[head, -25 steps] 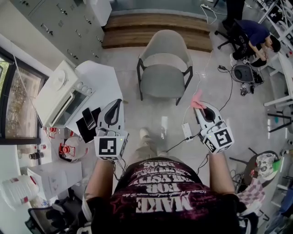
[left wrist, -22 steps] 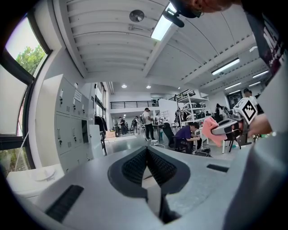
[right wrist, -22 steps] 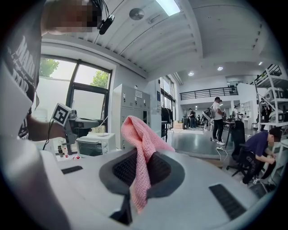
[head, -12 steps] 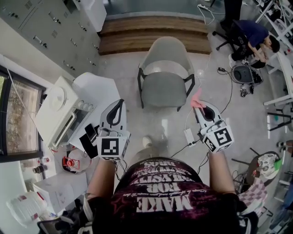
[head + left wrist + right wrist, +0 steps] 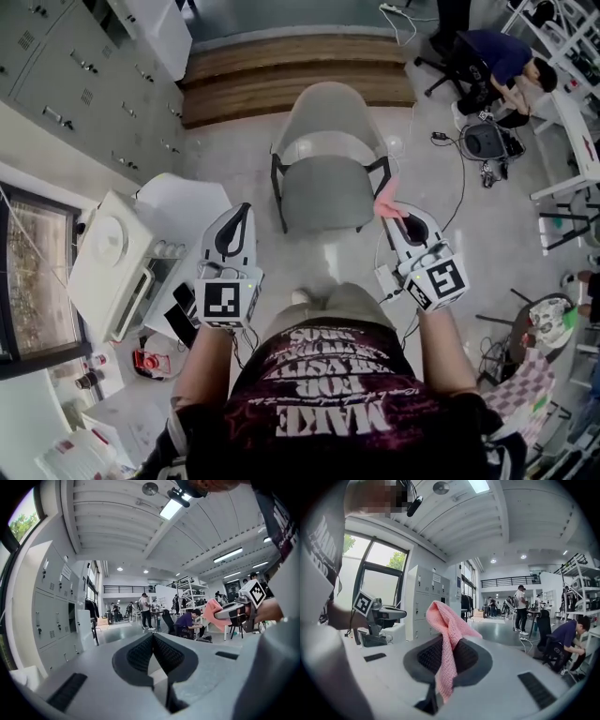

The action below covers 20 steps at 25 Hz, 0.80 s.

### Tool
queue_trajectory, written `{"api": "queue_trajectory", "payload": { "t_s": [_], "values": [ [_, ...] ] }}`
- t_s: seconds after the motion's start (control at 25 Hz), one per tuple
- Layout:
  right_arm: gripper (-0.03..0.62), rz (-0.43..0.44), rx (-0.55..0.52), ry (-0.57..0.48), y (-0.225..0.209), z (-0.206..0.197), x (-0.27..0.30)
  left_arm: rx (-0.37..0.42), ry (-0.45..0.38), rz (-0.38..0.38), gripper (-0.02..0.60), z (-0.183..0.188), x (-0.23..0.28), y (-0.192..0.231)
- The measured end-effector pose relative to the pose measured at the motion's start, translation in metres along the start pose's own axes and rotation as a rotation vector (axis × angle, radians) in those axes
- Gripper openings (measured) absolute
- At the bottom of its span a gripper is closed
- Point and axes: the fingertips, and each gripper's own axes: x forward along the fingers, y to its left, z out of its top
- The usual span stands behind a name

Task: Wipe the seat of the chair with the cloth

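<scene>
Pose: left forearm (image 5: 208,361) and right forearm (image 5: 446,352) bare, both stretched forward from the torso. The left claw (image 5: 241,217) points to 12 o'clock, jaws closed tip to tip with nothing between them. The right claw (image 5: 397,214) is angled toward 11 o'clock, jaws clamped on the pink cloth (image 5: 446,634), which sticks up past the tips. The 2 claws are about level and well apart, left at 9 o'clock of right. The marker cubes (image 5: 226,301) face up.
</scene>
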Motion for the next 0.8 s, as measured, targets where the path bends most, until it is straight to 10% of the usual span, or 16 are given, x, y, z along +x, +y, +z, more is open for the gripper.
{"api": "queue_trajectory", "payload": {
  "t_s": [0.8],
  "values": [
    [0.031,0.083,0.102,0.1,-0.099,-0.072,0.13,-0.045,0.089,0.046,0.006,-0.044,0.142,0.046]
  ]
}}
